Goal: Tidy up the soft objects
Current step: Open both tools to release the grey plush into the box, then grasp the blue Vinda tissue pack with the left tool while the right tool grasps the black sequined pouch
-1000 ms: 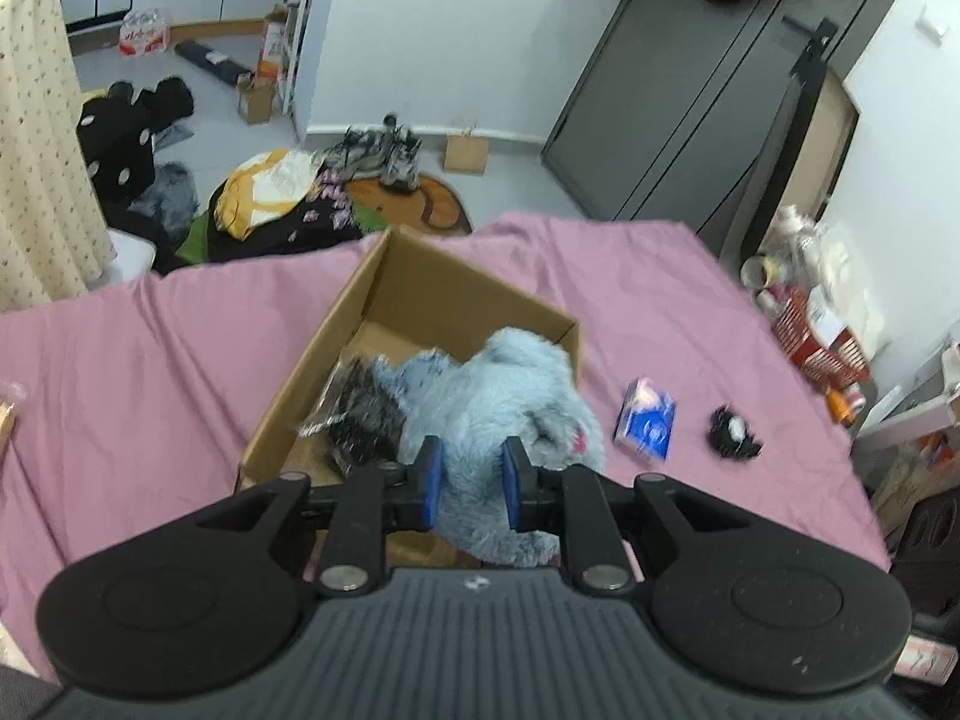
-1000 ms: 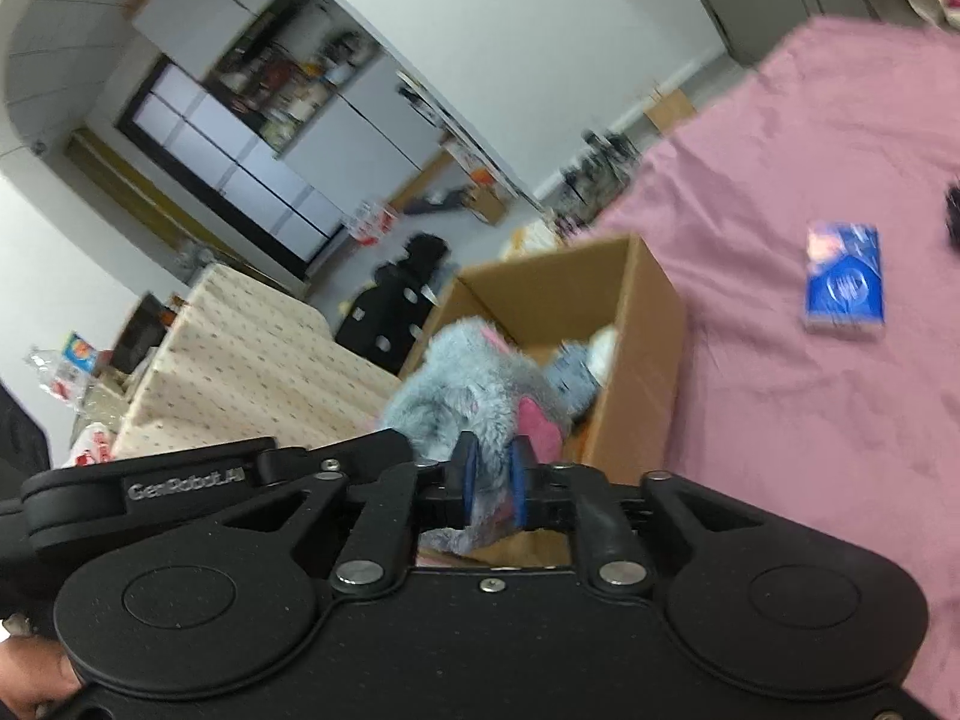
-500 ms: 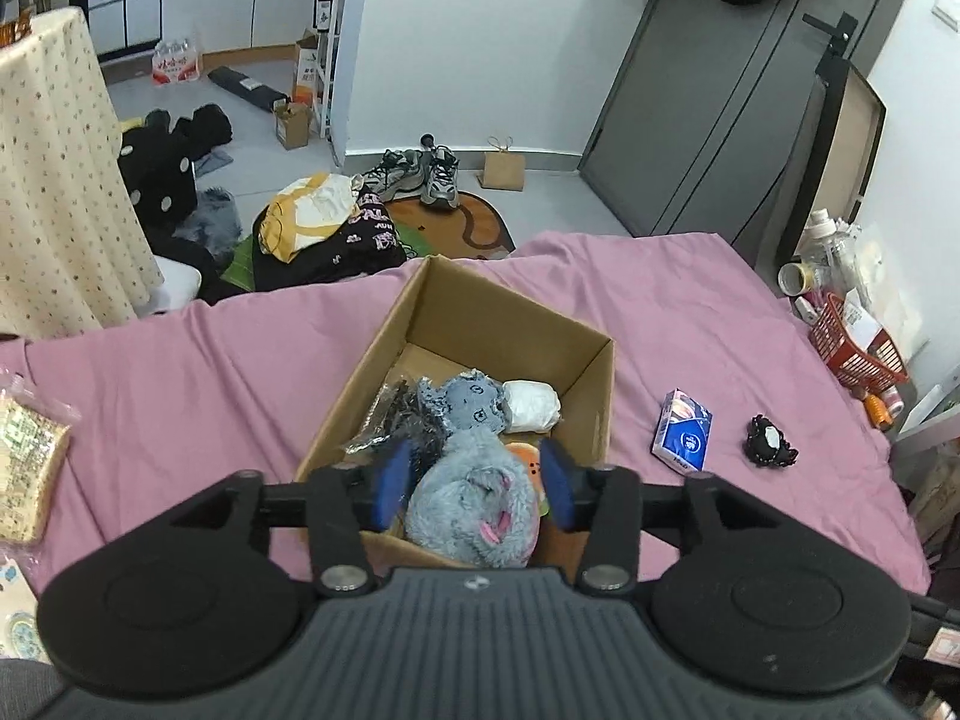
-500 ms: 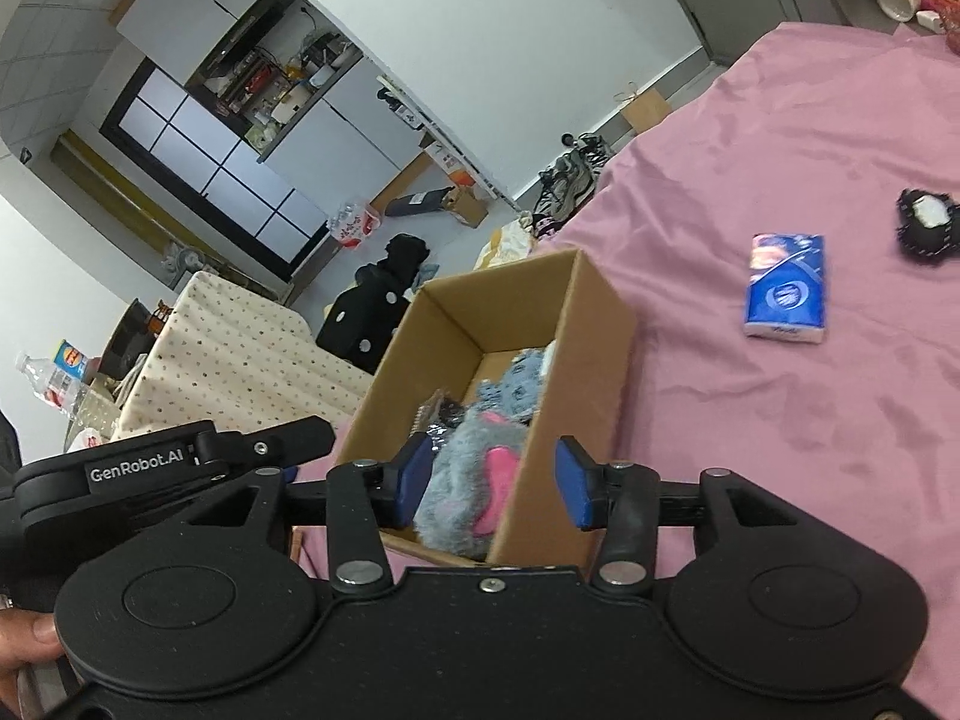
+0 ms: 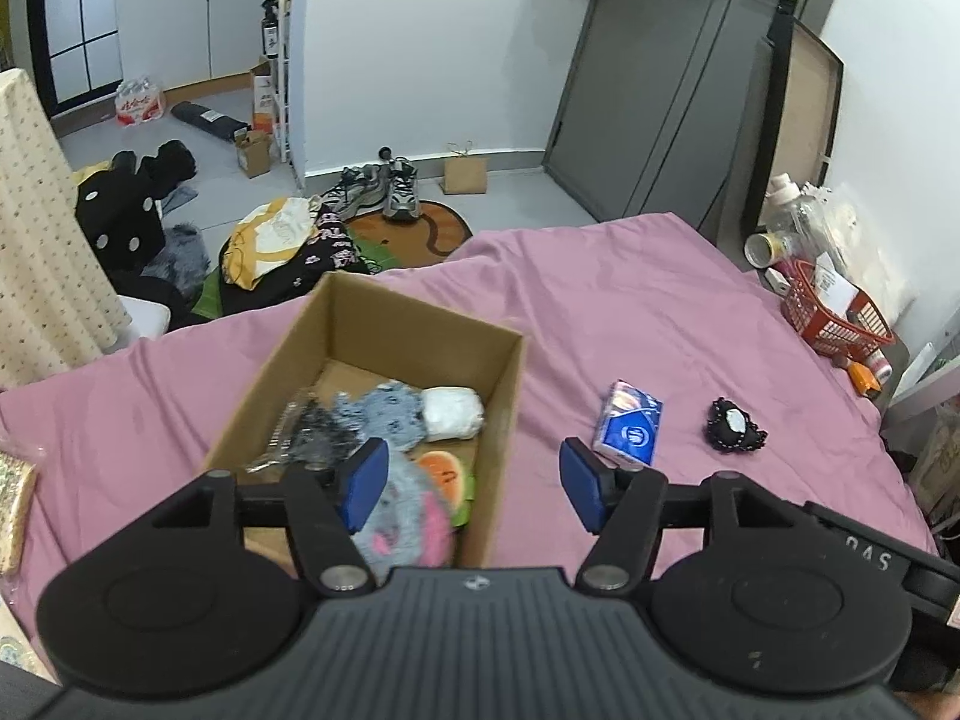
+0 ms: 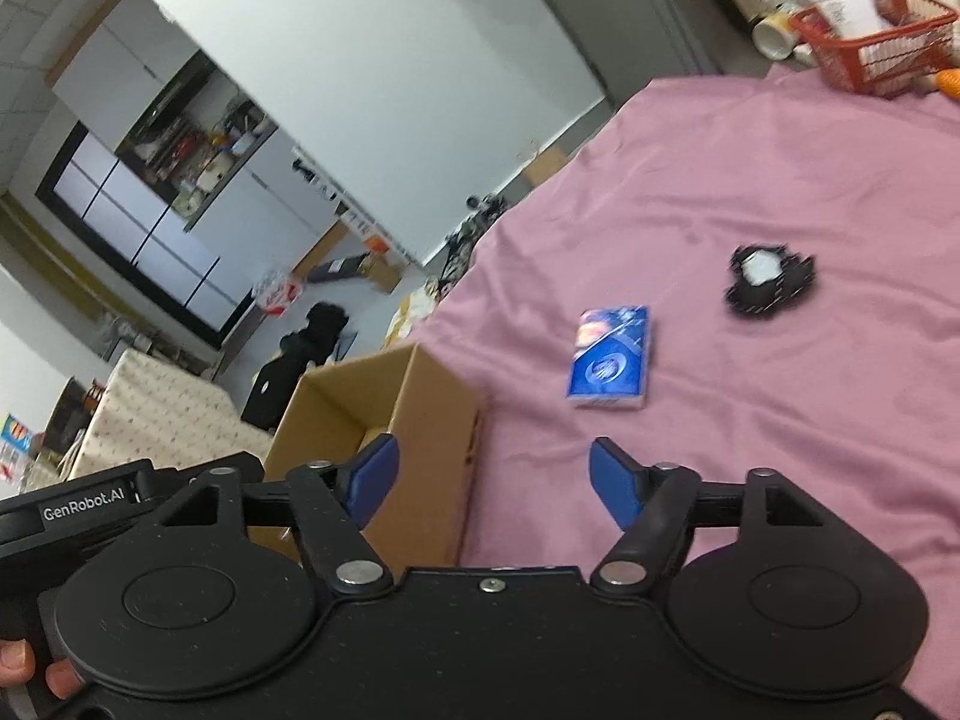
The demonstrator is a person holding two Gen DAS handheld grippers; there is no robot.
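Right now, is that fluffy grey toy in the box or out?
In. The grey plush toy lies inside the cardboard box; both grippers are open and empty.

Right claw (image 6: 491, 483) spread wide above pink bedsheet (image 6: 750, 420), near open brown cardboard box (image 6: 420, 420) and blue tissue packet (image 6: 609, 358).

- Pink bedsheet (image 5: 660, 324): I see it covering the whole bed.
- Red basket (image 5: 837, 315): off the bed's right edge, holding papers.
- Sneakers (image 5: 384, 189): a pair on the floor, at the edge of a round mat (image 5: 420, 231).
- Paper bag (image 5: 465, 174): against the white wall.
- Dotted tablecloth (image 5: 42, 252): hanging at my left.
- Grey door (image 5: 654, 78): behind the bed.
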